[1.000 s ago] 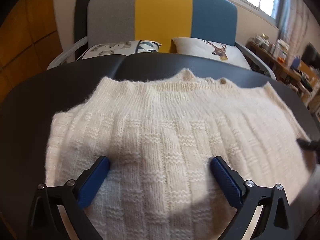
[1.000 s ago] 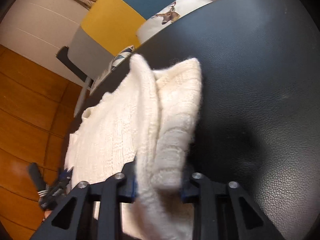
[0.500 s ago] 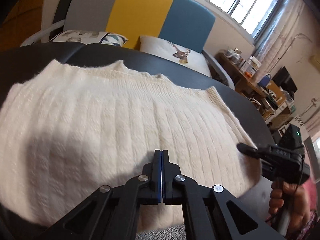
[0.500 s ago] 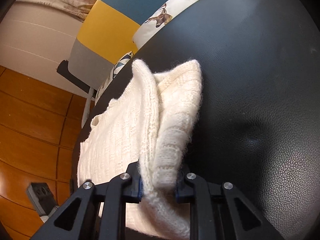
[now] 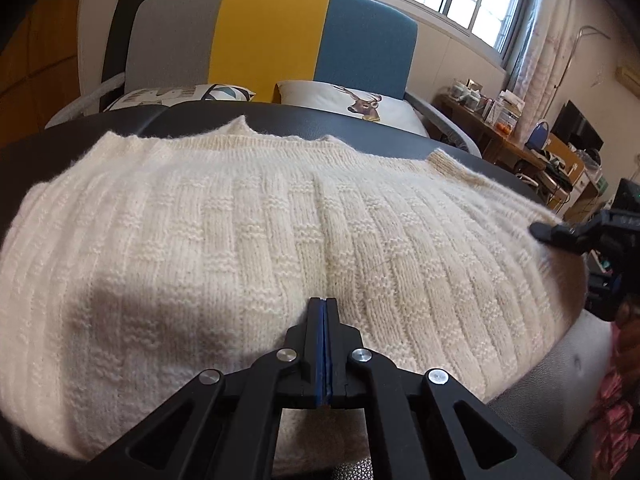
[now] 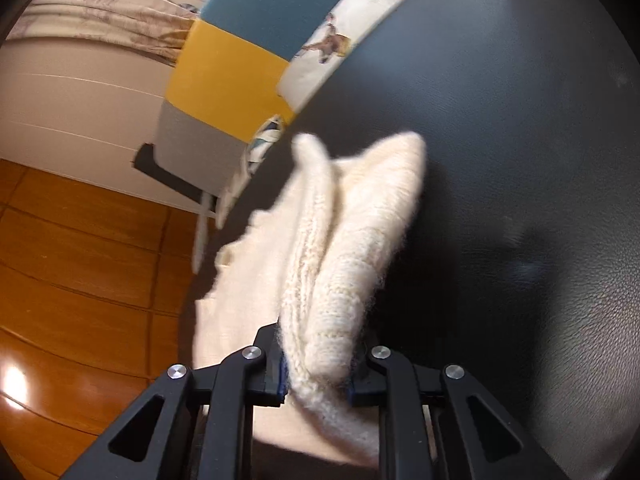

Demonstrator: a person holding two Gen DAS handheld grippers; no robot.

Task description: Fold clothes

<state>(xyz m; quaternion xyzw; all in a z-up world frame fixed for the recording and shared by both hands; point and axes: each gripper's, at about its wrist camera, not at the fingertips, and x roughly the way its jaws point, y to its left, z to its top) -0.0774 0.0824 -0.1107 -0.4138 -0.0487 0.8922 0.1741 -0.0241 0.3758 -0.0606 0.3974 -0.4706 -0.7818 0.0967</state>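
Observation:
A cream knitted sweater [image 5: 280, 240] lies spread across a black leather surface [image 5: 48, 152]. My left gripper [image 5: 324, 312] is shut, blue pads flush together, tips resting on the knit near its front edge; no fabric shows between the pads. My right gripper [image 6: 316, 368] is shut on a bunched fold of the sweater [image 6: 352, 248] at its right end, held a little above the black leather surface [image 6: 520, 160]. The left wrist view shows the right gripper [image 5: 560, 236] at the far right, with a hand [image 5: 624, 320] behind it.
A sofa [image 5: 272, 40] with a grey, yellow and blue back and two printed pillows [image 5: 352, 98] stands just beyond the surface. A cluttered desk [image 5: 520, 140] lines the right wall under a window. Wooden floor [image 6: 80, 260] lies off the left edge.
My left gripper, open over the sweater a second ago, has shut. The right gripper keeps its hold on the fold and has tilted with it, drawing the fabric up slightly.

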